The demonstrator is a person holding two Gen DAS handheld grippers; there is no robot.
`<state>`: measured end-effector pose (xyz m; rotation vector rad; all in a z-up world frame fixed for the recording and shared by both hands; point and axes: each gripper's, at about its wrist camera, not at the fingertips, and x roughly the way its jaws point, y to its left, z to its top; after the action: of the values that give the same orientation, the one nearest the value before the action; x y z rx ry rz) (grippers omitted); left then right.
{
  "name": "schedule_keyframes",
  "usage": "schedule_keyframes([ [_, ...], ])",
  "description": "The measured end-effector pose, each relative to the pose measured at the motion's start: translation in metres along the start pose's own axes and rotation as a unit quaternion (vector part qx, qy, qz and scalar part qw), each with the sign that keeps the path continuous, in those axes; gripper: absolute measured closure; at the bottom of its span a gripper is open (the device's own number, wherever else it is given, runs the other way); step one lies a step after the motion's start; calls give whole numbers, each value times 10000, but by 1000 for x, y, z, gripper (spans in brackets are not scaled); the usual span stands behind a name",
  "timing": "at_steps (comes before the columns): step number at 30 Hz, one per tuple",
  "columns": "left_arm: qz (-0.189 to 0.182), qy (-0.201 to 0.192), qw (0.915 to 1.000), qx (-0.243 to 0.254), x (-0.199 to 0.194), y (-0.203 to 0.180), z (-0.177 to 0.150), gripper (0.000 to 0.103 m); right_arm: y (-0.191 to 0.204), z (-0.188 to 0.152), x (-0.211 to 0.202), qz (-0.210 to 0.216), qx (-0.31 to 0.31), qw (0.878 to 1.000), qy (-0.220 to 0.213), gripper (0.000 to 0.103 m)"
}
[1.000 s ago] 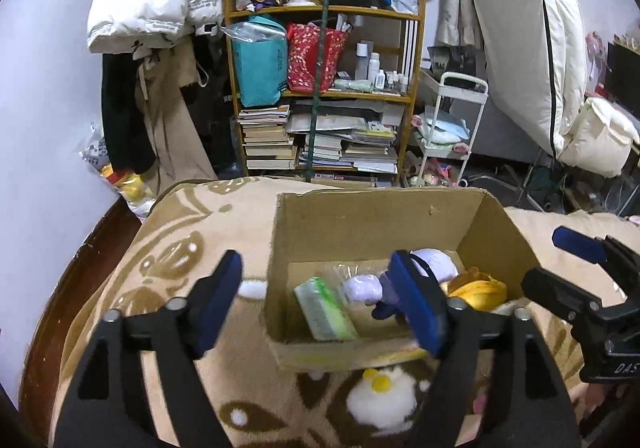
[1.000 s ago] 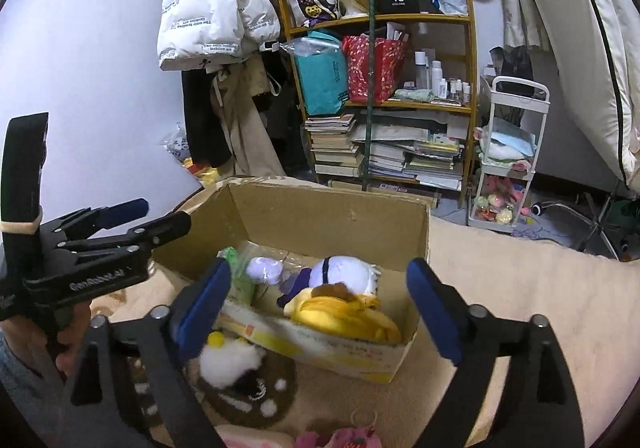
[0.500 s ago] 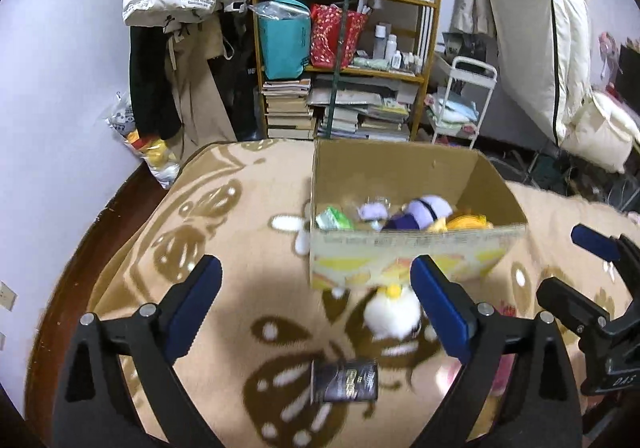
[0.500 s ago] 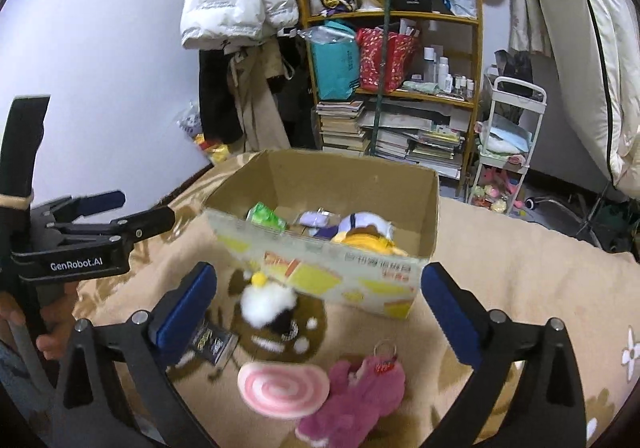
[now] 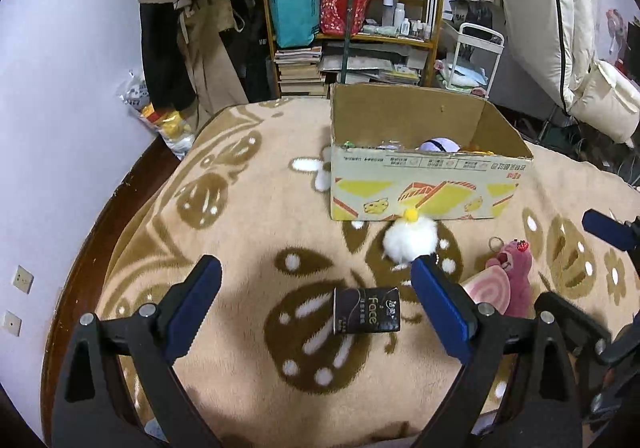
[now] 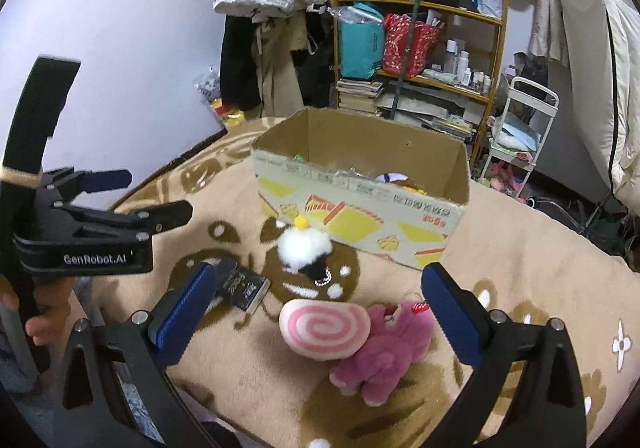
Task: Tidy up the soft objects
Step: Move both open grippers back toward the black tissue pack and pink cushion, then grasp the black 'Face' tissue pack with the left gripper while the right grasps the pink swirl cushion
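A cardboard box (image 5: 428, 184) (image 6: 360, 208) stands on the beige blanket and holds several soft toys, partly hidden by its front wall. In front of it lie a white pompom toy (image 5: 410, 240) (image 6: 304, 246), a black tissue pack (image 5: 366, 310) (image 6: 244, 286), a pink swirl cushion (image 6: 324, 328) (image 5: 488, 292) and a pink plush bear (image 6: 384, 352) (image 5: 512, 272). My left gripper (image 5: 316, 304) is open and empty above the tissue pack. My right gripper (image 6: 316, 312) is open and empty above the swirl cushion.
The blanket (image 5: 248, 232) covers a bed whose dark wooden edge (image 5: 100, 232) runs along the left by the wall. A cluttered shelf (image 5: 352, 20), hung coats (image 5: 180, 48) and a white cart (image 5: 472, 60) stand behind the bed.
Both grippers have pulled back from over the box toward the near side of the bed. The pompom, tissue pack, swirl cushion and pink bear have come into view in front of the box.
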<state>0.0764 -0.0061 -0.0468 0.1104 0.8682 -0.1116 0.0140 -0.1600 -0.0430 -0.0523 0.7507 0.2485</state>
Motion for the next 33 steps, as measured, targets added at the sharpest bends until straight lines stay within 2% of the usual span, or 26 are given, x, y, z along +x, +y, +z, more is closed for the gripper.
schedule_keyframes([
  [9, -60, 325, 9994, -40, 19, 0, -5, 8, 1, -7, 18, -129, -93, 9996, 217, 0],
  [22, -236, 933, 9953, -105, 60, -7, -9, 9, -14, -16, 61, -158, 265, 9957, 872, 0],
  [33, -337, 1316, 9907, -41, 87, -16, -12, 9, -23, -30, 93, -97, 594, 9866, 1516, 0],
])
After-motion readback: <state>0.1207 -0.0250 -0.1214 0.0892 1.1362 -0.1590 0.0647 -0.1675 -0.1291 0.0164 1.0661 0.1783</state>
